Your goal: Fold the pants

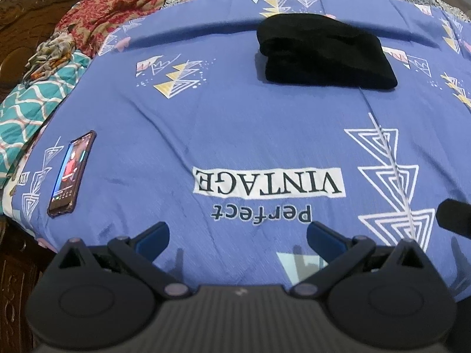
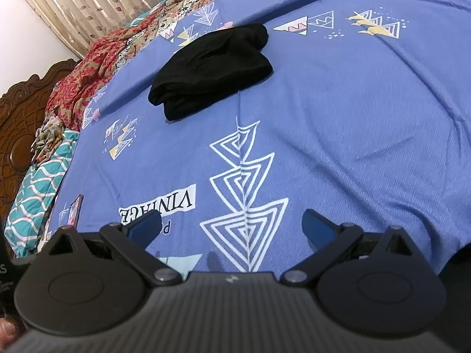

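Blue cotton bedspread (image 1: 235, 135) printed with white triangles and a "Perfect VINTAGE" label fills both views, lying mostly flat with a few shallow creases. Red floral and teal wave-patterned bedding (image 1: 97, 20) is bunched along its far left edge, against a carved wooden headboard (image 2: 17, 123). The black pants (image 1: 321, 53) sit folded into a compact bundle on the bedspread, well ahead of both your grippers, touching neither. A phone (image 1: 72, 173) lies screen-up near the left edge. Your left gripper (image 1: 238, 238) has its blue-padded jaws spread wide, holding nothing. Your right gripper (image 2: 231, 226) is likewise spread wide and empty, above the large triangle motif.
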The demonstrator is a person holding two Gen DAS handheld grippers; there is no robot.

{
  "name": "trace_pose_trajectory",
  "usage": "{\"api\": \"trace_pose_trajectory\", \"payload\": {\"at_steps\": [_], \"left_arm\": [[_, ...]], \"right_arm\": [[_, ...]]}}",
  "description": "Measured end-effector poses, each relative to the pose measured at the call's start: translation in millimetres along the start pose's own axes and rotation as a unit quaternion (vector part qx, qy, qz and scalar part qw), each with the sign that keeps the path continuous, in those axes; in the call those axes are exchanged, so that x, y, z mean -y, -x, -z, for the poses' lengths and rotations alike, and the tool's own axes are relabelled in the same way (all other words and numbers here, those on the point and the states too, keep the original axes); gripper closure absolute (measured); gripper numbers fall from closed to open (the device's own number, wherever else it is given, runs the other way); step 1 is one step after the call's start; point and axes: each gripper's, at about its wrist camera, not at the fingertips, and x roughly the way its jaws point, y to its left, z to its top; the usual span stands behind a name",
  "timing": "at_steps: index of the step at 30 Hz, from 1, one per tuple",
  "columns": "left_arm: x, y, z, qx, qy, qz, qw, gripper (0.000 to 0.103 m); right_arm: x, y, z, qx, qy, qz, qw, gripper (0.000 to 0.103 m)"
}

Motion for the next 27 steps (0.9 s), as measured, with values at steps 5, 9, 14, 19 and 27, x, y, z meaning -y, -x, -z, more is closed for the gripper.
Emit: {"api": "trace_pose_trajectory", "payload": {"at_steps": [5,9,14,19,27], "left_arm": [[-1.1,2.0,-0.8,0.005,0.005,0.003,1.0000,0.000],[-1.7,4.2,-0.4,0.010,0.008,0.002,0.9999,0.000],[-0.9,5.9,-0.9,0.014,0.006,-0.001,0.9999,0.000],[-1.2,6.6,-1.5,0.014,0.008,-0.003,0.9999,0.000],[-0.3,6.6,-1.6,0.014,0.005,-0.005,0.9999,0.000]], "right_arm": [[0.4,-0.4,-0.6,0.001,0.003,0.000,1.000,0.000],[0.1,-0.1,-0.4,0.003,0.004,0.001,1.000,0.000],[-0.8,0.7,-0.6,0.006,0.007,0.001,1.000,0.000],[-1.4,0.9,-0.5,0.007,0.008,0.002,1.000,0.000],[-1.7,1.1,-1.0,0.008,0.011,0.002,1.000,0.000]]}}
